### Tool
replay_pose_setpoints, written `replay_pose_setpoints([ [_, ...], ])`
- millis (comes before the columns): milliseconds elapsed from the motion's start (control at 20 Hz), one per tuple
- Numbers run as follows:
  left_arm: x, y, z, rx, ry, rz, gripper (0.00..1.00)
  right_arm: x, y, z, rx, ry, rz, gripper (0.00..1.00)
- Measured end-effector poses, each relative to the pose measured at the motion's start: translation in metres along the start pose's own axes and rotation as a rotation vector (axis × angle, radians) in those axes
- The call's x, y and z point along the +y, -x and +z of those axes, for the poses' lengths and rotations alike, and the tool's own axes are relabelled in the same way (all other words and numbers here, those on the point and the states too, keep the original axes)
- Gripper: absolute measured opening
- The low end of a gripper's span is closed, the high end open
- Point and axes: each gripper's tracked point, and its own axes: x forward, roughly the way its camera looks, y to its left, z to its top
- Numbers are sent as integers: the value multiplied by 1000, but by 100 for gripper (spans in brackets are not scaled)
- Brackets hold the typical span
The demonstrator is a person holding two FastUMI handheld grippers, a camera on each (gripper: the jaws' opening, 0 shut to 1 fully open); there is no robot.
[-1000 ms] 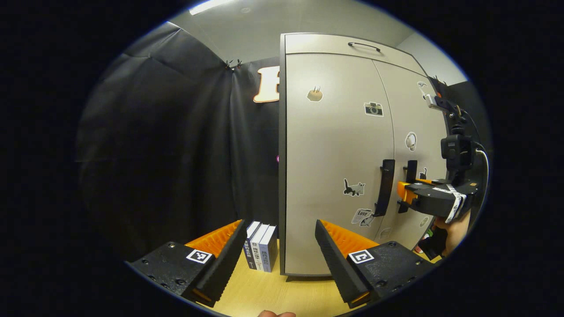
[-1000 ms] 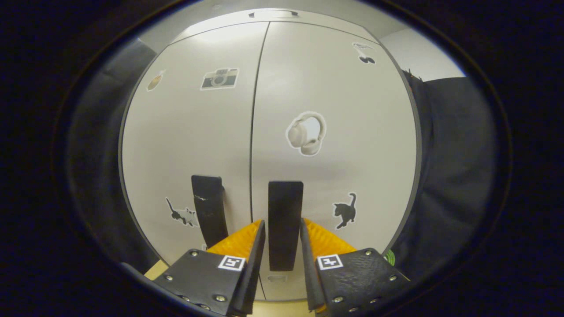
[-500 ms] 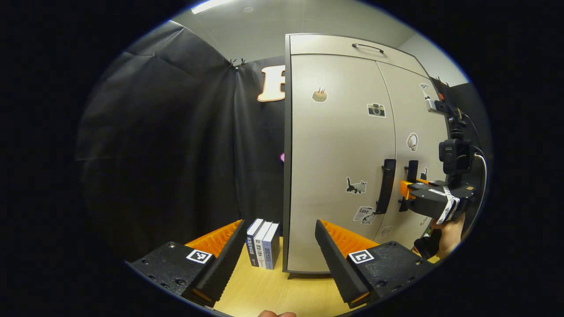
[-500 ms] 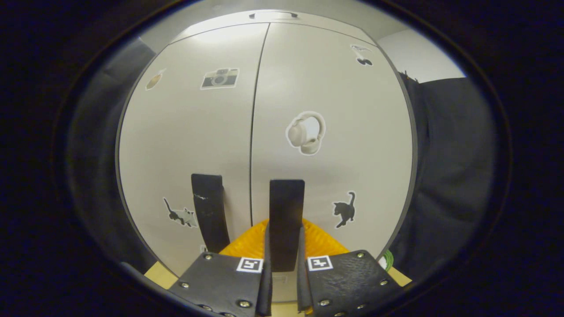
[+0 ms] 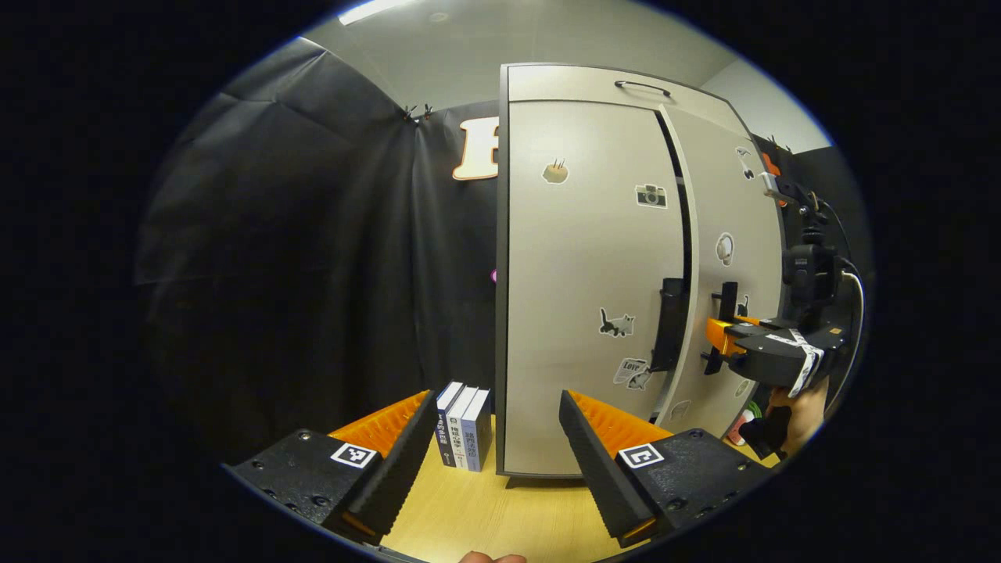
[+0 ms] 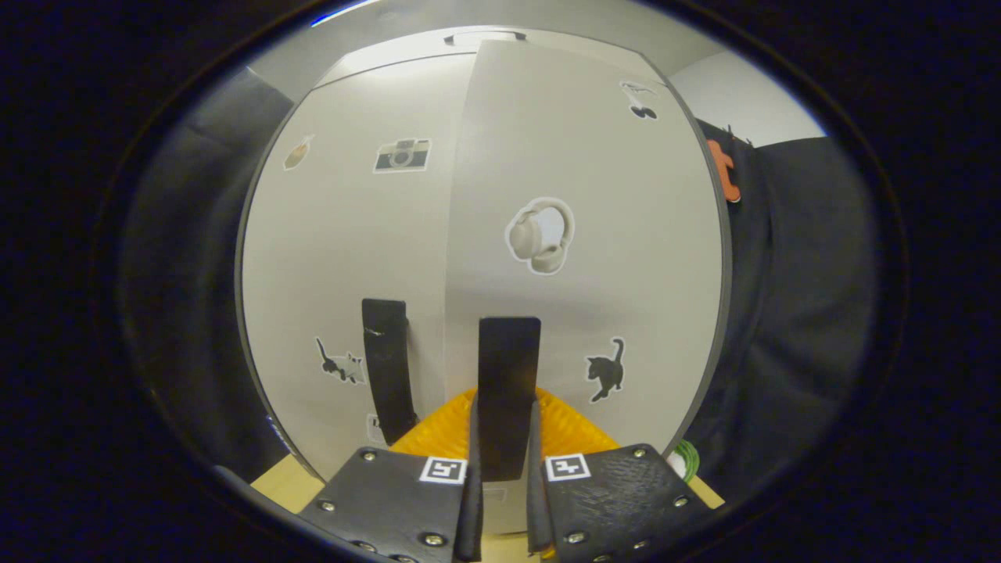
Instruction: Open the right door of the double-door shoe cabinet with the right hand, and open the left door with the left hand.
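A pale double-door shoe cabinet (image 5: 586, 258) with stickers stands on a wooden floor. Its right door (image 6: 586, 258) is pulled ajar, a dark gap (image 5: 679, 203) showing between the doors. My right gripper (image 6: 504, 450) is shut on the right door's black handle (image 6: 508, 375); in the left gripper view that gripper (image 5: 723, 340) grips the same handle (image 5: 729, 301), held by a hand. The left door (image 5: 583, 297) is closed, its black handle (image 5: 670, 324) free. My left gripper (image 5: 500, 434) hangs open, well short of the cabinet's lower left corner, nothing between its fingers.
Three books (image 5: 463, 426) stand upright on the wooden floor (image 5: 485, 516) just left of the cabinet. Black cloth (image 5: 297, 258) walls the booth to the left and right (image 6: 798, 313). A small green object (image 6: 687, 456) lies by the cabinet's right foot.
My right gripper closed on the right door's handle, then pulled it; the right door swung out and a gap opened between the doors. The left gripper stayed open, barely shifting.
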Motion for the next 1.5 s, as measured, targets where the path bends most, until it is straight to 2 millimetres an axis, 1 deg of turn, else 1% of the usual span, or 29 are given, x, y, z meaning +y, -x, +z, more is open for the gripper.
replay_pose_setpoints([
  [100, -4, 4, -1, 2, -2, -2, 97, 0, 2, 1, 2, 0, 21, 23],
  [150, -6, 5, -2, 4, -1, -5, 100, -1, 3, 0, 5, -4, 35, 22],
  [200, -9, 7, -2, 6, 1, -9, 97, 0, 4, 0, 8, -12, 52, 22],
  [450, -22, 18, -6, 10, 4, -21, 97, -3, 11, 1, 12, -9, 133, 23],
  [650, -32, 22, -9, 14, 1, -32, 97, -7, 17, 2, 11, -18, 198, 22],
  [1250, -70, 20, -13, 25, -2, -66, 97, -15, 33, 4, 6, -15, 378, 22],
  [1500, -86, 17, -16, 32, 2, -78, 97, -24, 43, 2, 13, -18, 429, 22],
])
